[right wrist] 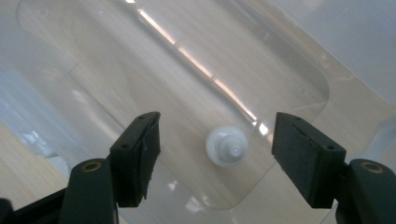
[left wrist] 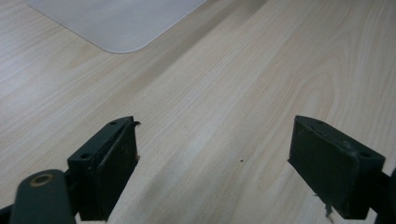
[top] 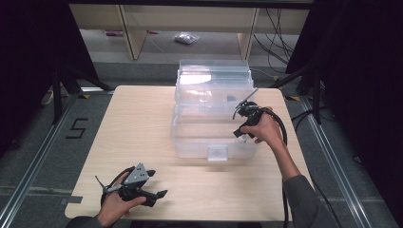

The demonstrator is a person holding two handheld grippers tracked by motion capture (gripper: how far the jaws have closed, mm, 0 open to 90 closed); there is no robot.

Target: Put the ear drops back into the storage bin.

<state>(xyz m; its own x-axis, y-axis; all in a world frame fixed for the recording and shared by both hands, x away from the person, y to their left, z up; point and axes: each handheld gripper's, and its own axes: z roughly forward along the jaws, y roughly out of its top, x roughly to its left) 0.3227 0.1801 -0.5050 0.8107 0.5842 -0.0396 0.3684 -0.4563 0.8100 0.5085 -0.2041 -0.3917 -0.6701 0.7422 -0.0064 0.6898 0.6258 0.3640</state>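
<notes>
A clear plastic box (top: 199,142) stands on the far middle of the wooden table (top: 133,128), its lid (top: 214,78) tipped up at the back. My right gripper (top: 239,133) hangs over the box's right side, held by a hand. In the right gripper view it (right wrist: 217,116) is open above a small round white cap-like piece (right wrist: 227,146) that lies on the box's floor (right wrist: 116,70), between the lines of the two jaws. At the table's near left, my left gripper (top: 158,184) is open with nothing between its jaws (left wrist: 215,123), low over bare wood.
A pale rounded corner of the box (left wrist: 116,23) lies beyond the left gripper. Black cables trail from both grippers. The floor beyond the table holds tripod legs (top: 62,80), wooden furniture legs (top: 135,38) and a small plastic bag (top: 186,38).
</notes>
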